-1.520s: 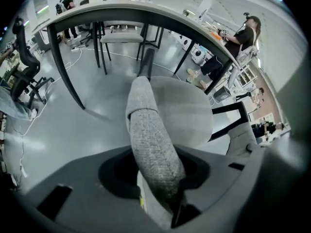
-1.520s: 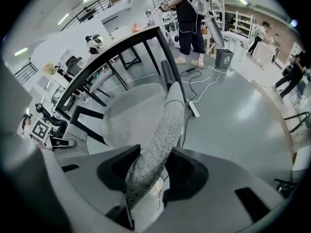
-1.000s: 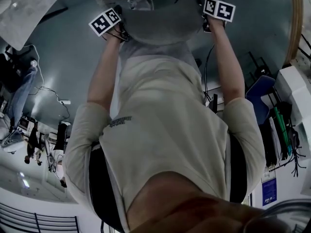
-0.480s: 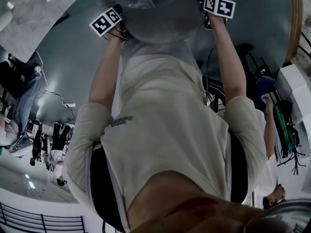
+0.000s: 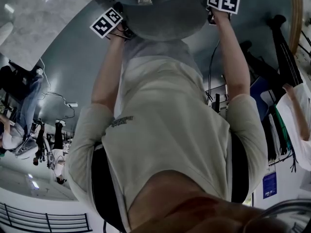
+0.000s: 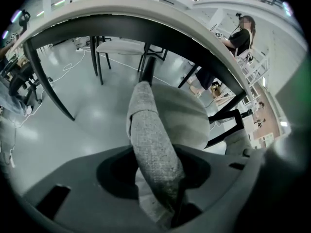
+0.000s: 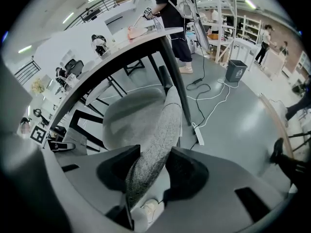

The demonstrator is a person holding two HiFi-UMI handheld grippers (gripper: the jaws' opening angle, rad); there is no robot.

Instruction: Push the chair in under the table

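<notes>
The grey fabric chair [image 5: 160,13] is at the top of the head view, at the end of both outstretched arms. My left gripper [image 5: 119,31] is shut on the left part of its backrest [image 6: 150,144]; its jaws have just eased a little wider, and the padding is still squeezed between them. My right gripper [image 5: 212,16] is shut on the backrest's right part [image 7: 160,135]. The seat [image 6: 182,115] lies partly beneath the pale table [image 6: 146,13], whose dark underside arcs just above it. In the right gripper view the table [image 7: 121,52] and its black legs stand over the seat [image 7: 129,115].
A second chair [image 6: 121,46] stands on the table's far side. A power strip [image 7: 198,132] and cables lie on the floor to the right, with a bin [image 7: 236,69] beyond. Someone stands at the table's far end [image 7: 170,13], and another person's legs [image 5: 286,57] are close on the right.
Both grippers and the chair have slid toward the table, and more tabletop shows at upper left. A person has walked in at the right.
</notes>
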